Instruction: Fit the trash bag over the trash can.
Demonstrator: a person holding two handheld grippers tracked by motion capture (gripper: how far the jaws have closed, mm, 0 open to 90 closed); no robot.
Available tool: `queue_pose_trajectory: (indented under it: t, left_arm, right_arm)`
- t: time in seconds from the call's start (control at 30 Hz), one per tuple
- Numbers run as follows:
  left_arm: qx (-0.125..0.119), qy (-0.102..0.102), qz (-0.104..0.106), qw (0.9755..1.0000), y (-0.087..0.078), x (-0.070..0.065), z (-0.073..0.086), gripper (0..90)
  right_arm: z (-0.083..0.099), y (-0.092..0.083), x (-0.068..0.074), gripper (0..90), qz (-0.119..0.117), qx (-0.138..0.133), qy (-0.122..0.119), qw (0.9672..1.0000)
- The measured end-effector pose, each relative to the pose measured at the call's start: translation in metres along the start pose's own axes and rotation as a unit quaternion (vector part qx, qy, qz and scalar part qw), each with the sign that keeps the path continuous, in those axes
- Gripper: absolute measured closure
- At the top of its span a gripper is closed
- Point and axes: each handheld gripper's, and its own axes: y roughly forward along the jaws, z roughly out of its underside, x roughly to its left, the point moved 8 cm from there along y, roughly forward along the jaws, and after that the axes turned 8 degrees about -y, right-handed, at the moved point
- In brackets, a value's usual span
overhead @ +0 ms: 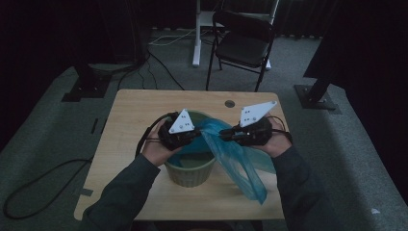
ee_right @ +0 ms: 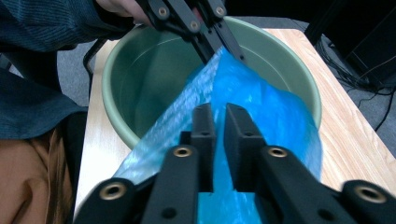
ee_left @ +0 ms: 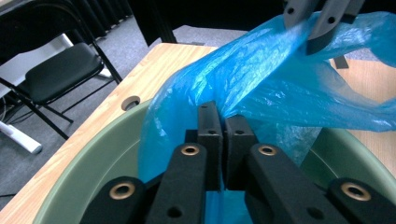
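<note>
One crinkled blue plastic bag (overhead: 235, 159), round green tub (overhead: 191, 175), wooden table (overhead: 130, 115)

No text, label, brand, number or sign can be read on anything here.

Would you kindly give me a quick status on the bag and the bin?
Left hand-held gripper shut on blue bag over green bin. Right hand-held gripper slightly parted around bag, grip unclear. Nothing in the way.
</note>
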Motion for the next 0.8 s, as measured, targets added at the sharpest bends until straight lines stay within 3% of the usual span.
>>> queue_pose_trajectory:
  t: [0.17,0.43,0.53,0.7,0.8]
  left_arm:
    - [-0.015,-0.018,0.001,0.9997,-0.012,0.005,0.004,88.9]
    - [-0.015,-0.027,-0.008,0.9995,-0.021,0.012,0.013,88.9]
    - [-0.023,-0.039,-0.012,0.9989,-0.028,0.018,0.017,89.0]
    - [-0.026,-0.046,-0.015,0.9985,-0.034,0.023,0.021,88.9]
    - [-0.029,-0.053,-0.019,0.9980,-0.037,0.026,0.024,88.9]
  right_arm:
    - [0.002,-0.015,-0.006,74.7,0.023,-0.024,0.020,0.9992]
    - [0.006,-0.030,-0.013,75.4,0.054,-0.038,0.033,0.9973]
    - [0.012,-0.039,-0.020,77.4,0.075,-0.046,0.048,0.9949]
    - [0.019,-0.043,-0.026,79.5,0.095,-0.043,0.063,0.9926]
    - [0.028,-0.035,-0.028,79.2,0.098,-0.021,0.070,0.9925]
